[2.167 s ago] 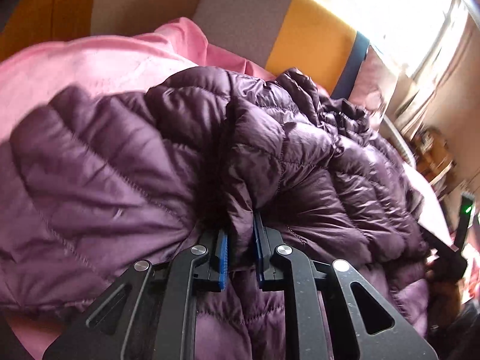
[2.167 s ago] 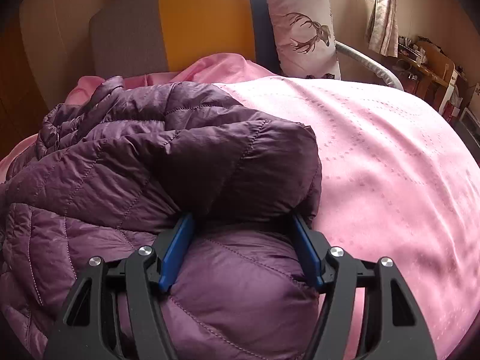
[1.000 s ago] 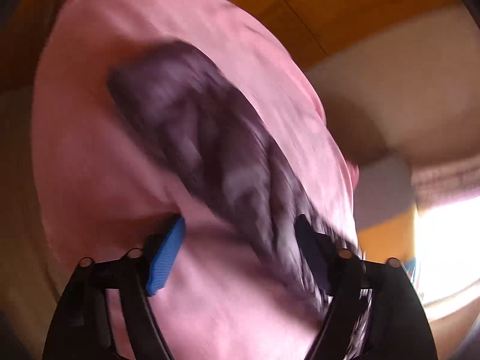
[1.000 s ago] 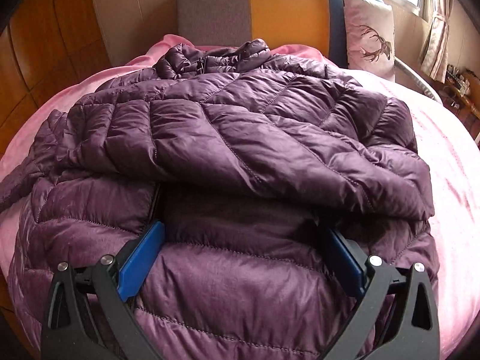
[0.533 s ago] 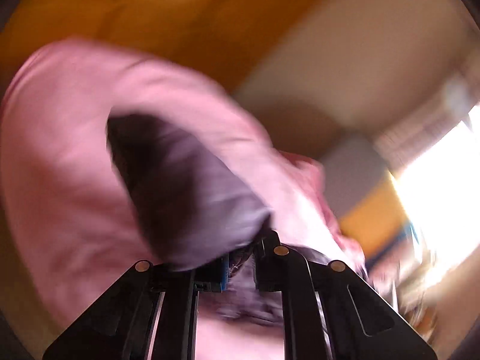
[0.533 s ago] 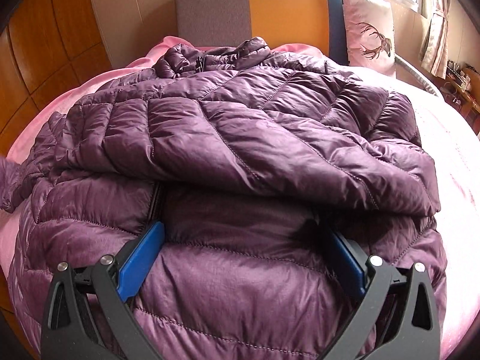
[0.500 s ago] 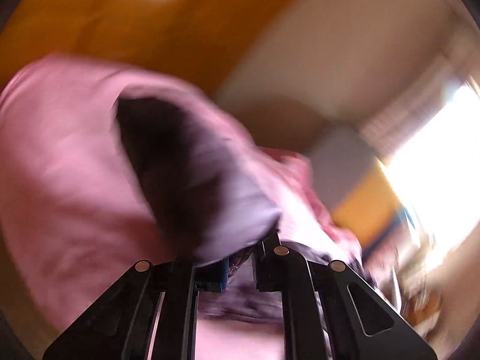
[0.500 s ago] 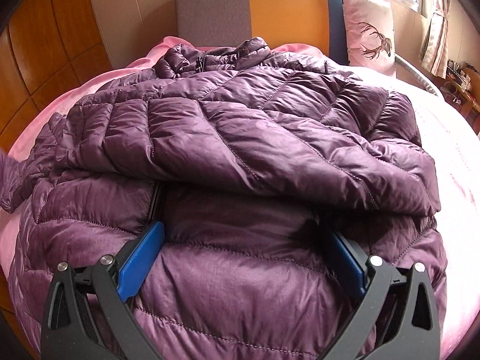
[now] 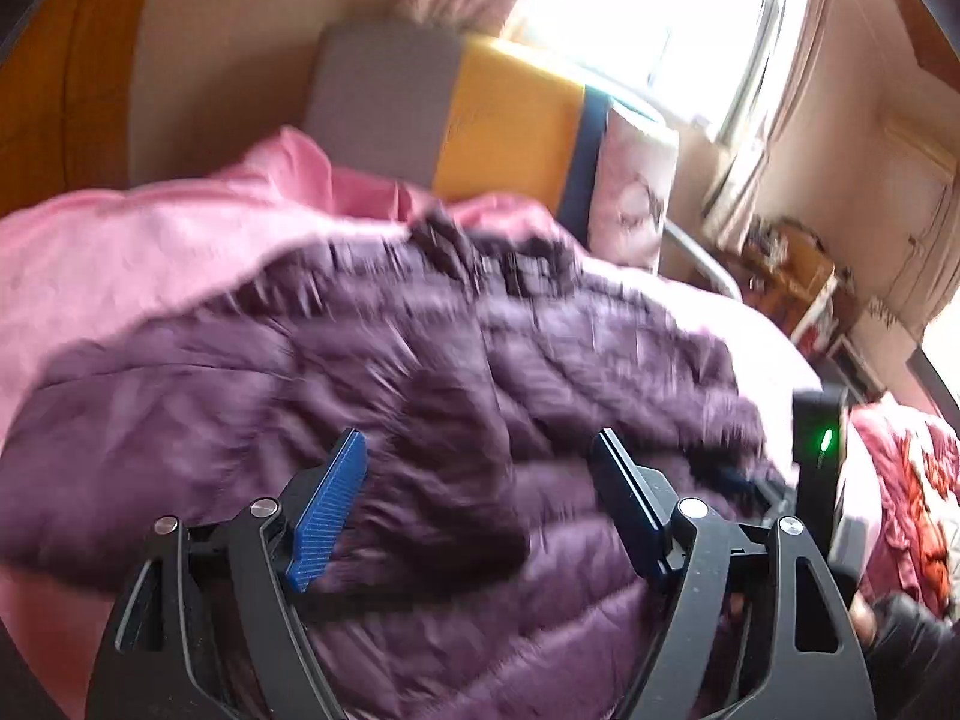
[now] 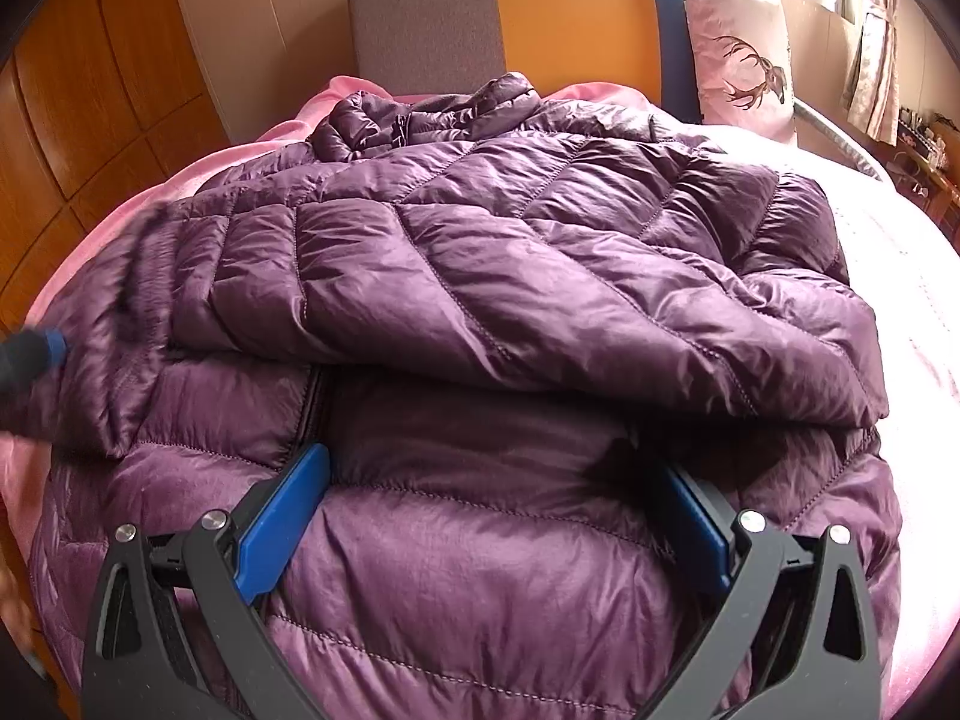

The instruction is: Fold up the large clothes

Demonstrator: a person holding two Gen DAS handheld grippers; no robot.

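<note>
Jacket [image 9: 420, 420], purple and quilted, spread over pink bedcover [image 9: 120, 252]. Left wrist view, badly smeared by motion: fills the frame from 9 o'clock through 3 o'clock, collar end up at 12 o'clock toward the grey-and-yellow headboard [image 9: 456, 114], hem end down at 6 o'clock beneath the tool. Left gripper [image 9: 480, 510] above the jacket's left half, jaws opening, blue pads wide apart; dark quilted cloth between them in the picture but seemingly pressed by neither pad, though blur leaves that uncertain. Right gripper's black body with a green light at 3 o'clock, near the jacket's far edge.

Right wrist view, sharp: jacket [image 10: 510, 276] long axis from 6 o'clock at the hem to 12 o'clock at the collar, just short of the headboard [image 10: 432, 12], deer-print pillow [image 10: 744, 54] at 1 o'clock. Right sleeve already laid slantwise across the chest, from 2 o'clock down toward 9 o'clock. Right gripper [image 10: 480, 516] parked over the hem panel, pads spread wide and clamping nothing. Blurred left sleeve at 9 o'clock, with a blue pad tip of the left gripper beside it.

Judged from this: left side still to settle, left gripper nearer that sleeve, right gripper nearer the hem for the lengthwise fold toward 12 o'clock.
</note>
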